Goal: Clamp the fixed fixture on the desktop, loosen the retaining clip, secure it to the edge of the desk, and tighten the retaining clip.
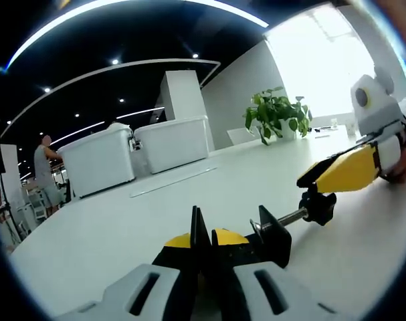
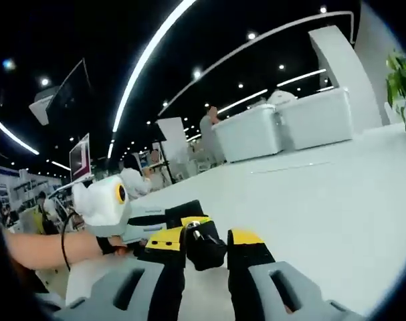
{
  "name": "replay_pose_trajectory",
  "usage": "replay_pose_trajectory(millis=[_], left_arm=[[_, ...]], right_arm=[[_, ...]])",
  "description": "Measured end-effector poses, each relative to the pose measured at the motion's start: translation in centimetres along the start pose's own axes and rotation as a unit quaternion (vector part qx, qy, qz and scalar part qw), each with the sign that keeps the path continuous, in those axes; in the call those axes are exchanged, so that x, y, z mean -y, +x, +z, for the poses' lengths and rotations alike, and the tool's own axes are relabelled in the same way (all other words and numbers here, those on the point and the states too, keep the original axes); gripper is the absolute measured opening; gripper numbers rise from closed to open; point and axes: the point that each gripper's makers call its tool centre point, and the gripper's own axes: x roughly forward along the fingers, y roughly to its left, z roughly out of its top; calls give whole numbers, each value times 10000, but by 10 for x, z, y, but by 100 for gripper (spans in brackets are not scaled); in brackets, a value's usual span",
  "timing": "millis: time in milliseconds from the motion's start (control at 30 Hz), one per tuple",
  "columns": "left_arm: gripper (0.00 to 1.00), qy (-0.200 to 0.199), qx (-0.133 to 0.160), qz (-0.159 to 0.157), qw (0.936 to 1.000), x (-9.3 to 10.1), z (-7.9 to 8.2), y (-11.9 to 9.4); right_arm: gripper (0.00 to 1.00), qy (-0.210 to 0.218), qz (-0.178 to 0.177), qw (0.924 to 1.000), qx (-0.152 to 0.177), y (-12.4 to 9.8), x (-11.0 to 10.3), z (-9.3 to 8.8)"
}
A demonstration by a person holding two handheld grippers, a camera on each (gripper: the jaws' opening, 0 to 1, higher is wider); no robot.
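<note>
Left gripper (image 1: 203, 244): jaws together, pinching the clamp (image 1: 273, 234) by its thin black frame, near edge of the white desk (image 1: 189, 200). The screw runs right to a black knob (image 1: 318, 206). Right gripper (image 2: 207, 246): jaws closed on that knob. The clamp looks like rigid metal, light, smooth, apt to twist. Best hold: frame steady, knob gripped squarely for turning. Far: white bins (image 1: 132, 154), plant (image 1: 276, 114).

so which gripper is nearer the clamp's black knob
Right. The right gripper has the knob between its jaws; the left gripper holds the clamp frame at the screw's other end.
</note>
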Motion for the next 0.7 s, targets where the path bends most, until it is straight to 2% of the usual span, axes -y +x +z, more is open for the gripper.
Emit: replay_pose_trajectory(millis=[133,533,600,700], left_arm=[[7,0,-1,0,10000,0,0,0],[7,5,3,7,10000,0,0,0],[7,7,4,8,10000,0,0,0],[7,4,4,8,10000,0,0,0]], right_arm=[[22,125,11,9999,-1,2,2,-1],[23,72,-12,10000,-45,5,-1,-2],[23,-92,-24,9999,-36,5,-1,-2],[23,-691,-74,9976,2,4,-5,-1]])
